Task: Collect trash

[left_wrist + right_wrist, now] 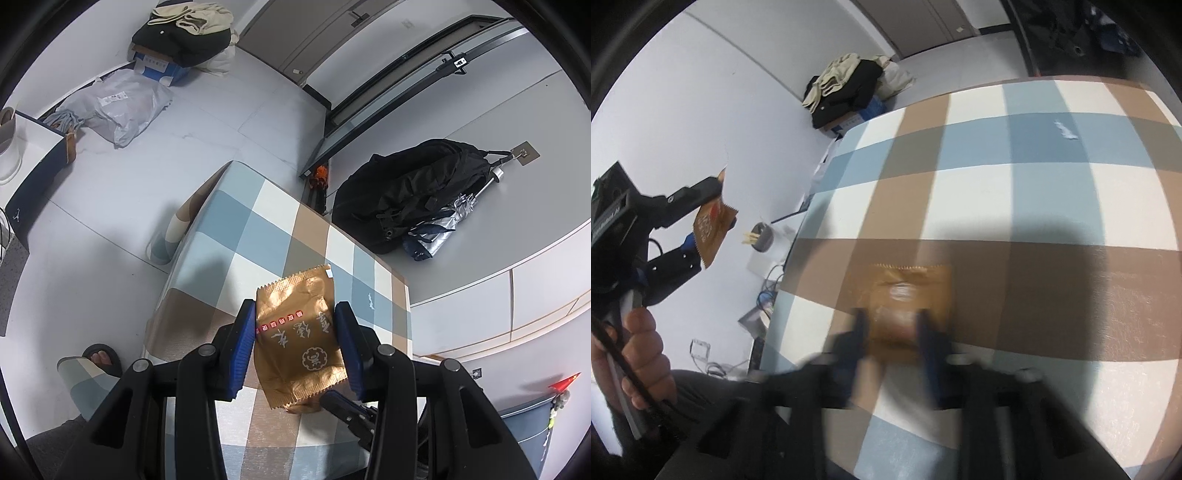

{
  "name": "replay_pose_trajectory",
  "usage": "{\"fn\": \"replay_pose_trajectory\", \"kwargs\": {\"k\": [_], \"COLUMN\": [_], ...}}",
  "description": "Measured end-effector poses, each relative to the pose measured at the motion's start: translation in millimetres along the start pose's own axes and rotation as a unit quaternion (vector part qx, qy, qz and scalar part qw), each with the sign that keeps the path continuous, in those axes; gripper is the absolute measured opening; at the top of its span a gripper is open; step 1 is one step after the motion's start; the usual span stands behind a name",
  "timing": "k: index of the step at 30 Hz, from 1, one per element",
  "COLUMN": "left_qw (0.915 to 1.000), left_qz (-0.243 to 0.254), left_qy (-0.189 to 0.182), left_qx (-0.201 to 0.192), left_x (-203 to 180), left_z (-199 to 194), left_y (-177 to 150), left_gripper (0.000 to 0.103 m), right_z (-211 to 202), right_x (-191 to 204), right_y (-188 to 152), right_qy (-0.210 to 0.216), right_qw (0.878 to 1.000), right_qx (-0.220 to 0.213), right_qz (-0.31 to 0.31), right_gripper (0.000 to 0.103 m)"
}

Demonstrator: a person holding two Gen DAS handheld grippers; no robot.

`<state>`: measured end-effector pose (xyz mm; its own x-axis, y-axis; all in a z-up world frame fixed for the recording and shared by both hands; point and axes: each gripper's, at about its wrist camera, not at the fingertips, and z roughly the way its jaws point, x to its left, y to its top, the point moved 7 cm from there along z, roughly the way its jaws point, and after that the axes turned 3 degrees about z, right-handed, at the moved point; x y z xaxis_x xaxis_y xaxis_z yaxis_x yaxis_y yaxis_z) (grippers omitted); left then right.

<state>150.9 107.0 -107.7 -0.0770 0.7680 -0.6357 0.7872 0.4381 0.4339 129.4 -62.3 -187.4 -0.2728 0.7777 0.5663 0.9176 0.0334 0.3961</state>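
Left gripper (295, 336) clamps a gold wrapper (299, 332); right gripper (894, 343), blurred, nips another gold packet (908, 295) on the checkered desk (1015, 192) above pale floor (122, 192).

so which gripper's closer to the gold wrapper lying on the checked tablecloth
Right. The right gripper is right at the table wrapper, fingers either side of it; the left gripper is off to the side, holding a second wrapper.

right gripper (892, 332) (blurred) | closed on packet (908, 295) | checked tablecloth (1015, 203)
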Motion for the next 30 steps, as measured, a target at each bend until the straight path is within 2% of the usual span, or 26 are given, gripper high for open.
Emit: {"fn": "replay_pose_trajectory", "kwargs": {"k": [4, 8, 10, 12, 15, 18, 20, 21, 22, 24, 26, 27, 30], "left_qw": [1.0, 1.0, 0.9999, 0.9999, 0.9995, 0.9993, 0.9994, 0.9994, 0.9994, 0.9992, 0.999, 0.9988, 0.9984], "left_qz": [-0.002, -0.006, -0.009, -0.015, -0.025, -0.031, -0.029, -0.029, -0.029, -0.033, -0.039, -0.042, -0.049], "left_qy": [0.001, 0.001, 0.003, 0.003, 0.002, -0.002, -0.002, -0.003, -0.004, -0.007, -0.009, -0.011, -0.017], "left_qx": [0.0, -0.001, -0.004, -0.007, -0.017, -0.019, -0.02, -0.02, -0.02, -0.021, -0.021, -0.021, -0.021], "left_x": [-1.1, 0.8, 3.2, 5.9, 10.9, 12.6, 12.0, 11.8, 11.7, 12.9, 15.8, 17.1, 19.0], "left_z": [1.2, 1.4, -0.3, -2.6, -8.3, -10.7, -11.6, -11.8, -12.0, -12.9, -13.6, -14.1, -15.6], "left_y": [-0.1, 0.7, 1.3, 2.8, 5.9, 6.7, 7.2, 7.5, 7.7, 8.3, 9.1, 9.5, 9.9], "left_gripper": [0.038, 0.038, 0.038, 0.038, 0.038, 0.038, 0.038, 0.038, 0.038, 0.038, 0.038, 0.038, 0.038], "right_z": [-5.5, -12.6, -7.7, 1.9, 17.8, 32.8, 40.0, 43.0, 42.4, 42.9, 37.8, 33.8, 26.0], "right_x": [-13.7, -2.3, 10.7, 25.6, 38.9, 38.0, 45.4, 47.4, 49.2, 46.2, 43.0, 39.7, 31.8], "right_y": [0.2, 3.6, 2.7, -0.3, -1.1, -6.6, -11.7, -14.1, -14.8, -13.8, -12.8, -12.0, -9.0], "right_qy": [-0.005, -0.031, -0.044, -0.076, -0.126, -0.178, -0.198, -0.215, -0.223, -0.215, -0.218, -0.218, -0.203], "right_qw": [1.0, 0.999, 0.998, 0.993, 0.984, 0.971, 0.964, 0.957, 0.953, 0.957, 0.956, 0.957, 0.962], "right_qx": [-0.001, -0.021, -0.015, -0.009, -0.01, 0.008, 0.012, 0.018, 0.013, 0.021, 0.02, 0.018, 0.015], "right_qz": [0.027, -0.014, -0.05, -0.092, -0.129, -0.157, -0.178, -0.194, -0.205, -0.195, -0.195, -0.193, -0.181], "right_gripper": [0.01, 0.015, 0.027, 0.059, 0.073, 0.076, 0.078, 0.079, 0.076, 0.074, 0.065, 0.054, 0.043]}}
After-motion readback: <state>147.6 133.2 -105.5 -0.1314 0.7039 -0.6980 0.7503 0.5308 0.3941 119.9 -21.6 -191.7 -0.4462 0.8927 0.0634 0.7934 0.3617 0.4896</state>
